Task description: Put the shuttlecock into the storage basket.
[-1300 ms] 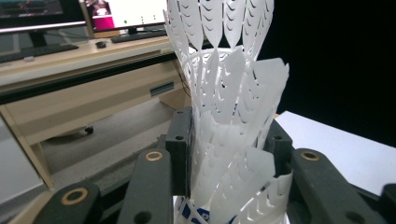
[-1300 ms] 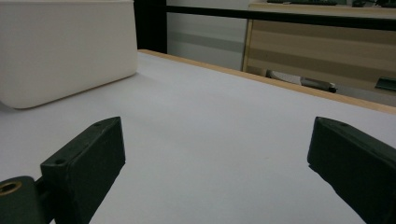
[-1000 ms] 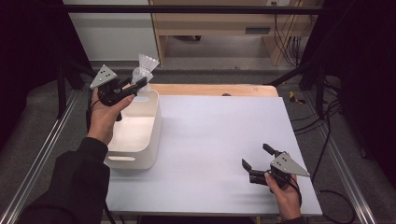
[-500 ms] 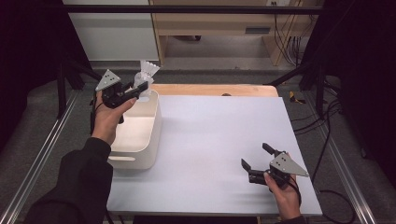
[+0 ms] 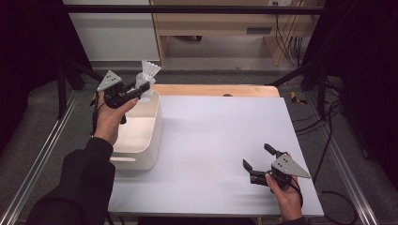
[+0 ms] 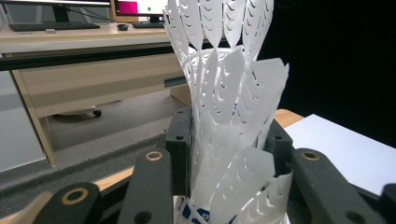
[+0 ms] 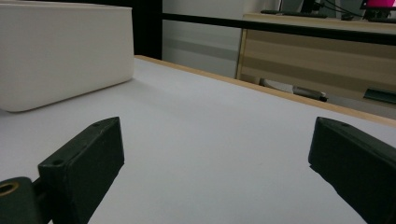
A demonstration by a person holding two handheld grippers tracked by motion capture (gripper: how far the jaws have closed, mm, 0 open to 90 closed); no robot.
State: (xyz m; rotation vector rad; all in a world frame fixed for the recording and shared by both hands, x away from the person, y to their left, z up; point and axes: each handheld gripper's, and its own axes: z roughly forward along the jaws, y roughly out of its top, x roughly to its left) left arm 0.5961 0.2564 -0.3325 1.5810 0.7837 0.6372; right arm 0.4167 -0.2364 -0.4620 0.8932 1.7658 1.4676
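Observation:
A white shuttlecock (image 5: 148, 75) with a slotted, feather-like skirt is held in the air above the far rim of a white bin (image 5: 149, 136). My left gripper (image 5: 142, 87) is shut on it. In the left gripper view the shuttlecock (image 6: 229, 84) stands upright between the black jaws, its skirt flaring upward and blue print showing near its base. My left gripper (image 6: 231, 140) squeezes its lower part. My right gripper (image 5: 256, 156) rests open near the table's front right, nothing between its fingers. My right gripper (image 7: 217, 154) looks across the bare table surface toward the bin (image 7: 60, 51).
The table (image 5: 220, 126) has a pale grey top with a wooden strip along its far edge. Metal frame rails run down both sides. A wooden desk (image 6: 84, 70) with monitors stands behind the table. Cables lie on the floor at right.
My left gripper has dropped slightly with the shuttlecock, still over the bin's far end. The right gripper has stayed put.

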